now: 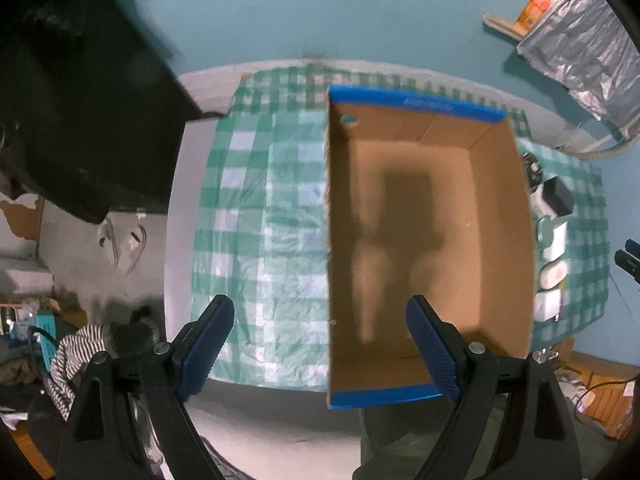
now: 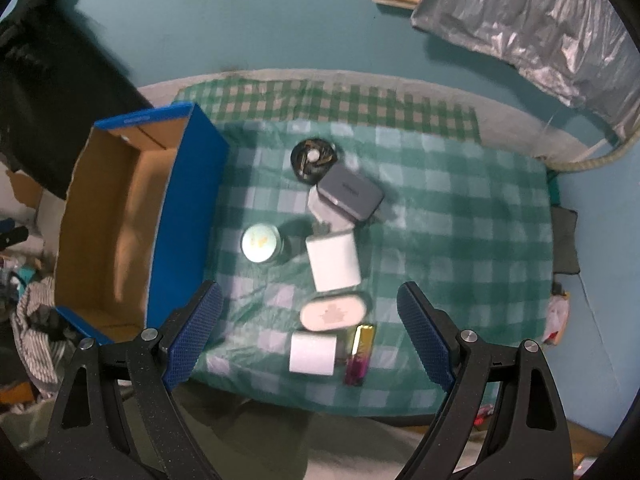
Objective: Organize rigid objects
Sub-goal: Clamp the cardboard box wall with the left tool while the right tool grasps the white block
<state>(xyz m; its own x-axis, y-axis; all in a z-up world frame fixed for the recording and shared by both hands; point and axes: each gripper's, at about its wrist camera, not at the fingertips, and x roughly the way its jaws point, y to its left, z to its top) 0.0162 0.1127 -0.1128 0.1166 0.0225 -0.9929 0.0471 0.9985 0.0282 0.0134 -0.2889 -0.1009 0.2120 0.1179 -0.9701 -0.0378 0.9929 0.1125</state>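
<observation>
Seven small rigid items clustered on a green checked cloth (image 2: 460, 240), right of an open cardboard box (image 2: 116, 216) with blue outer walls. From far to near: black round disc (image 2: 314, 159); grey rectangular case (image 2: 352, 194) tilted atop something pale; round mint-lidded jar (image 2: 261, 243) nearest the box; white block (image 2: 333, 259); pale oval tin (image 2: 334, 312); small white cube (image 2: 313, 354) beside a gold-and-pink bar (image 2: 360, 354). Nothing inside the box; only a shadow on its floor.

Right gripper (image 2: 310, 336) poised above the near items, jaws spread wide, holding nothing. Left gripper (image 1: 320, 344) over the box's near left wall, jaws likewise wide and empty.

Likely risks: items touching or just beside one another, so a wide close on the oval tin could nudge the cube or bar; thin plastic cloth could wrinkle and drag neighbours; the leaning grey case could slide off if bumped; lightweight box could shift if struck on release.
</observation>
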